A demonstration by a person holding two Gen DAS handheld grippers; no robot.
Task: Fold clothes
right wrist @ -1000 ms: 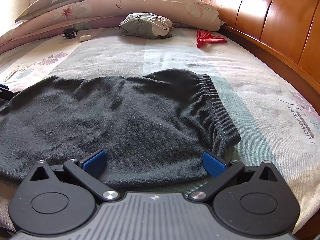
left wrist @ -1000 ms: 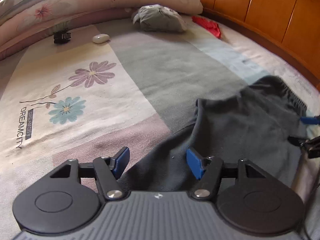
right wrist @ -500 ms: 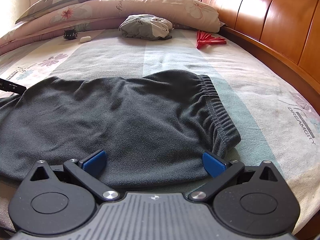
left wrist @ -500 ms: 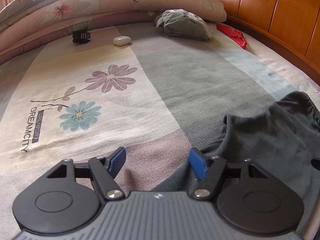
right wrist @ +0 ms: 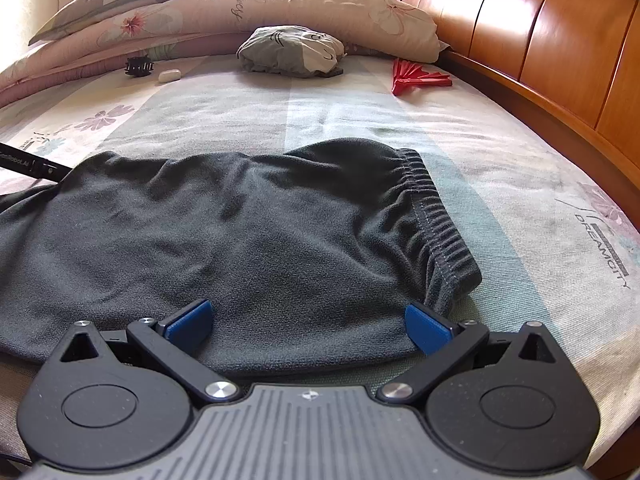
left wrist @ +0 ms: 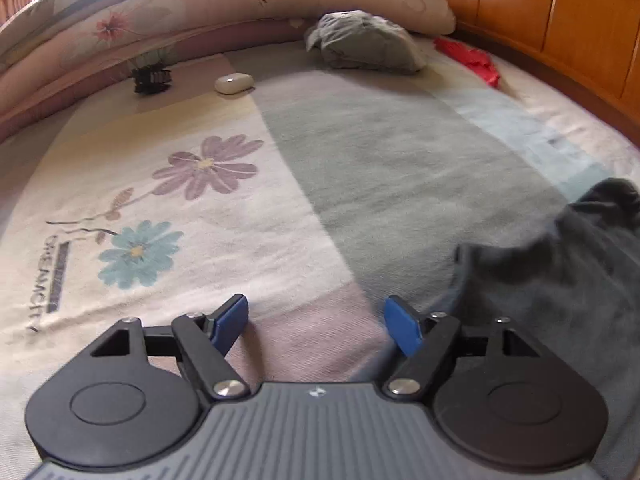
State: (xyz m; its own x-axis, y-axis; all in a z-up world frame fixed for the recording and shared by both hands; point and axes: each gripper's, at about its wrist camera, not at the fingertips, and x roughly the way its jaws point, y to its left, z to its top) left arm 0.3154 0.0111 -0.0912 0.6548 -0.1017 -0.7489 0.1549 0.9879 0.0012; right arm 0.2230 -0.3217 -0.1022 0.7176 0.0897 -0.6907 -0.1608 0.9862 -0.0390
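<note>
Partly cropped dark shorts (right wrist: pixel 248 248), left hand-held gripper (left wrist: pixel 316 322) opening on nothing, right hand-held gripper (right wrist: pixel 308 322) agape.

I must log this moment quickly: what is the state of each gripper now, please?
Left gripper: jaws opening, only bed sheet between them, holding nothing.
Right gripper: open wide over the dark grey shorts, not gripping them.

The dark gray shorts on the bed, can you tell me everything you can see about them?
The dark gray shorts look soft and fleecy, like knit cloth. They lie spread on the flowered bedsheet, a bit wrinkled and not neatly folded. A gathered elastic waistband with a line of stitching runs down their right side. Their near edge lies between the blue pads of the open right gripper, which are not squeezing it. In the left wrist view they sit off to the right.
</note>
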